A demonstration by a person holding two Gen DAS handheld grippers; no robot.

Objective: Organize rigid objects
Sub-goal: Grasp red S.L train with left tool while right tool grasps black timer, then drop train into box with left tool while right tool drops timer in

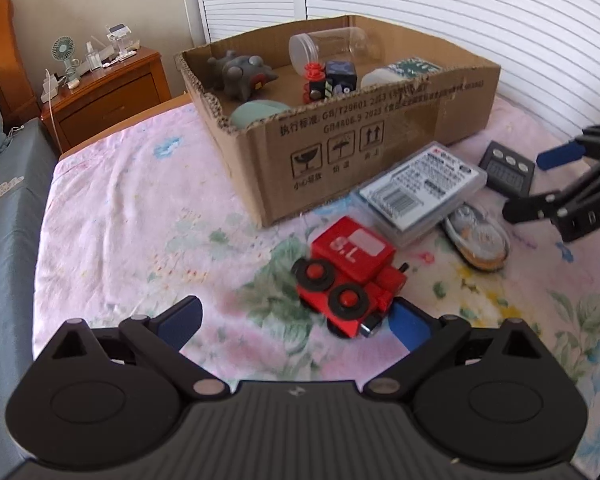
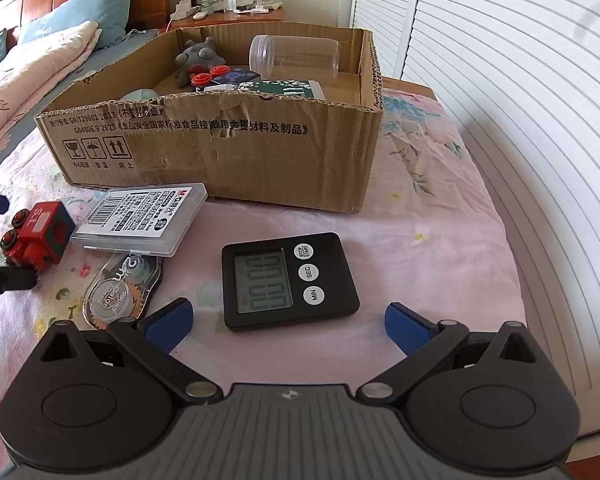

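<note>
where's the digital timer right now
The digital timer lies flat on the floral bedsheet in front of the cardboard box, just ahead of the open right gripper, right of the correction tape.

left gripper (image 1: pixel 298 322): fingers spread wide, angled downward | right gripper (image 2: pixel 288 320): fingers spread wide, angled downward

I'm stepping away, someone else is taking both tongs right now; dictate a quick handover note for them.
Left tongs: open, empty, right by the red toy train.
Right tongs: open, empty, just short of the black timer.
Done: clear jar, grey toy and several other items already lie in the cardboard box.
Left on the bedspread: train, timer, clear plastic case, and the correction tape tucked partly under the case.
</note>
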